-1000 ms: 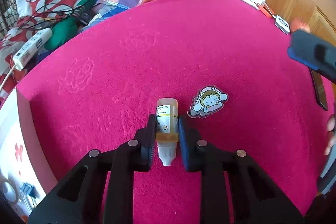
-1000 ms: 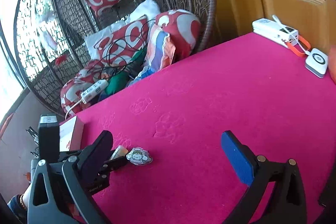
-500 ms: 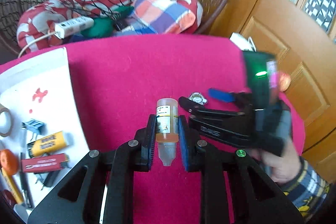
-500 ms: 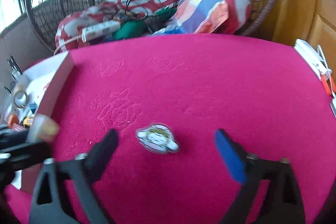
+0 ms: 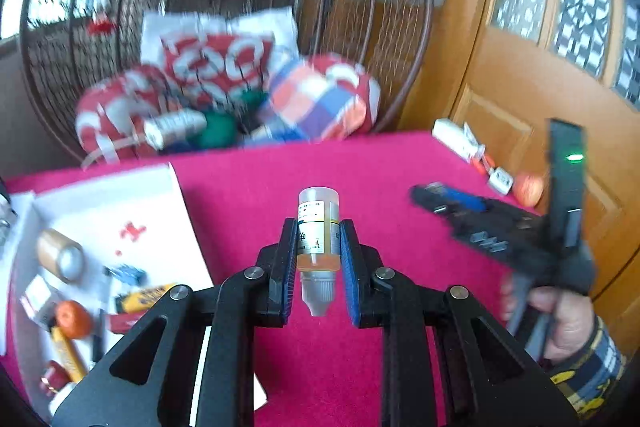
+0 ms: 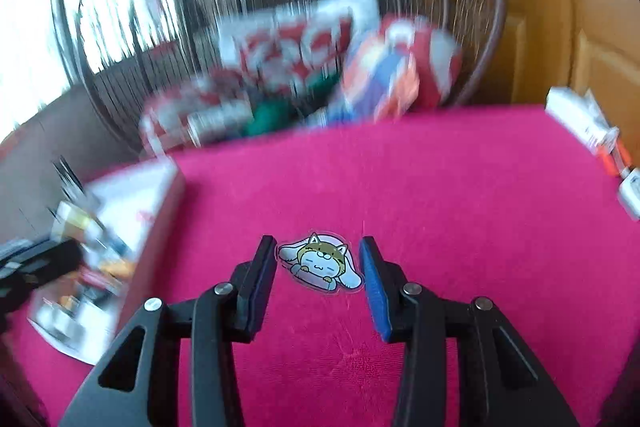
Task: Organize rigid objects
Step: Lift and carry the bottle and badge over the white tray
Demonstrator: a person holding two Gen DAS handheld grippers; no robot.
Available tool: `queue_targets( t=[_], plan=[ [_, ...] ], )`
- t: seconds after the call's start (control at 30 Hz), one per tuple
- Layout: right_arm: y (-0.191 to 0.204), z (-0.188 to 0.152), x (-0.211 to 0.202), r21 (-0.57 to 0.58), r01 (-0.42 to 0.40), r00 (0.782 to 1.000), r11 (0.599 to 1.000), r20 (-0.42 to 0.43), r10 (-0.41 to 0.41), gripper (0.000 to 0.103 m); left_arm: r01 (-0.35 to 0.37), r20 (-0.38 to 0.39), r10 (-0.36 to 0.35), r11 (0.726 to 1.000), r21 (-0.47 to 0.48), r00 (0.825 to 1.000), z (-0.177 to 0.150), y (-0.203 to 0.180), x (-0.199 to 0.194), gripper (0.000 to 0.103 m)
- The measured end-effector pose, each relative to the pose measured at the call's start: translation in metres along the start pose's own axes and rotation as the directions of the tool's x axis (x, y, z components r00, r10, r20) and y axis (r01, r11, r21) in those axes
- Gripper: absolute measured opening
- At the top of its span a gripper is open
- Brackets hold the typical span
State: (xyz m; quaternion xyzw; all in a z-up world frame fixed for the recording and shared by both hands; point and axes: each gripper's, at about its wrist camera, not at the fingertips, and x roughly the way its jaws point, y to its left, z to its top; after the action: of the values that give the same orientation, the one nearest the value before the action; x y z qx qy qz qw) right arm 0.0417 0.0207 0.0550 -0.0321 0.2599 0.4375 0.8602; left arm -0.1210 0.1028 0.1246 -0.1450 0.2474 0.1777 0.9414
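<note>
Jaws: my left gripper [image 5: 319, 265] is clamped on the dropper bottle [image 5: 318, 239], held above the bench [image 5: 392, 163]; my right gripper [image 6: 320, 277] stands apart around the cartoon sticker [image 6: 320, 263].
Handling: I judge the bottle light, stiff and smooth; the grip at its labelled middle seems good. The sticker is flat and thin, probably hard to pinch.
Around: the white tray [image 5: 160, 211], already with small things, is just left; nothing blocks the way.
</note>
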Motion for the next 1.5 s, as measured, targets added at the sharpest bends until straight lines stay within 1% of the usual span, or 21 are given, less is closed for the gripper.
queue_targets(
  t=[0.07,0.1,0.13,0.17,0.2,0.27,0.4,0.47,0.6,0.7,0.73,0.8,0.97,1.1,1.3,1.5],
  plan=[
    [0.005,0.012,-0.037,0.009,-0.010,0.995,1.000,0.104,0.009,0.042,-0.005,0.057,0.005,1.000,-0.001,0.998,0.005,-0.001,-0.019,0.020],
    [0.007,0.015,-0.053,0.018,-0.013,0.989,1.000,0.146,0.010,0.042,-0.009,0.089,0.009,1.000,-0.003,0.996,0.008,-0.002,-0.031,0.020],
    [0.011,0.019,-0.073,0.031,-0.022,0.979,0.999,0.201,0.015,0.042,-0.010,0.125,0.011,1.000,-0.007,0.992,0.010,-0.002,-0.044,0.020],
    [0.013,0.022,-0.094,0.037,-0.035,0.965,0.999,0.259,0.024,0.042,-0.011,0.160,0.012,1.000,-0.008,0.987,0.013,-0.003,-0.056,0.020],
    [0.018,0.024,-0.104,0.036,-0.036,0.955,0.999,0.296,0.024,0.042,-0.023,0.205,0.024,1.000,-0.004,0.978,0.017,-0.004,-0.073,0.020],
    [0.025,0.029,-0.139,0.015,-0.033,0.921,0.999,0.388,0.025,0.042,-0.045,0.259,0.043,0.999,0.001,0.965,0.021,-0.002,-0.095,0.020],
    [0.040,0.036,-0.170,-0.027,-0.053,0.883,0.998,0.465,0.060,0.042,-0.069,0.332,0.068,0.998,-0.009,0.941,0.029,0.010,-0.134,0.020],
    [0.049,0.037,-0.176,-0.048,-0.056,0.875,0.997,0.479,0.073,0.042,-0.090,0.357,0.093,0.996,-0.025,0.929,0.030,0.019,-0.146,0.020],
    [0.056,0.037,-0.175,-0.068,-0.066,0.875,0.995,0.475,0.091,0.042,-0.130,0.390,0.150,0.988,-0.079,0.909,0.027,0.043,-0.168,0.020],
    [0.058,0.039,-0.168,-0.065,-0.106,0.883,0.992,0.452,0.124,0.042,-0.140,0.393,0.172,0.984,-0.109,0.903,0.022,0.055,-0.176,0.020],
    [0.058,0.037,-0.172,-0.064,-0.116,0.885,0.991,0.447,0.133,0.042,-0.142,0.394,0.177,0.983,-0.115,0.902,0.020,0.058,-0.177,0.020],
    [0.063,0.036,-0.170,-0.072,-0.119,0.888,0.990,0.438,0.139,0.042,-0.143,0.397,0.181,0.982,-0.124,0.900,0.016,0.063,-0.181,0.020],
    [0.078,0.036,-0.169,-0.109,-0.115,0.891,0.987,0.429,0.151,0.042,-0.140,0.399,0.185,0.980,-0.140,0.898,0.010,0.071,-0.185,0.020],
    [0.086,0.036,-0.162,-0.126,-0.126,0.900,0.984,0.404,0.167,0.042,-0.134,0.397,0.185,0.979,-0.153,0.899,0.007,0.076,-0.186,0.020],
    [0.097,0.036,-0.157,-0.149,-0.138,0.905,0.979,0.382,0.186,0.042,-0.134,0.391,0.192,0.976,-0.169,0.900,0.002,0.086,-0.190,0.020],
    [0.113,0.037,-0.144,-0.178,-0.160,0.915,0.971,0.342,0.213,0.042,-0.140,0.379,0.205,0.971,-0.191,0.902,-0.004,0.098,-0.191,0.020]
  ],
)
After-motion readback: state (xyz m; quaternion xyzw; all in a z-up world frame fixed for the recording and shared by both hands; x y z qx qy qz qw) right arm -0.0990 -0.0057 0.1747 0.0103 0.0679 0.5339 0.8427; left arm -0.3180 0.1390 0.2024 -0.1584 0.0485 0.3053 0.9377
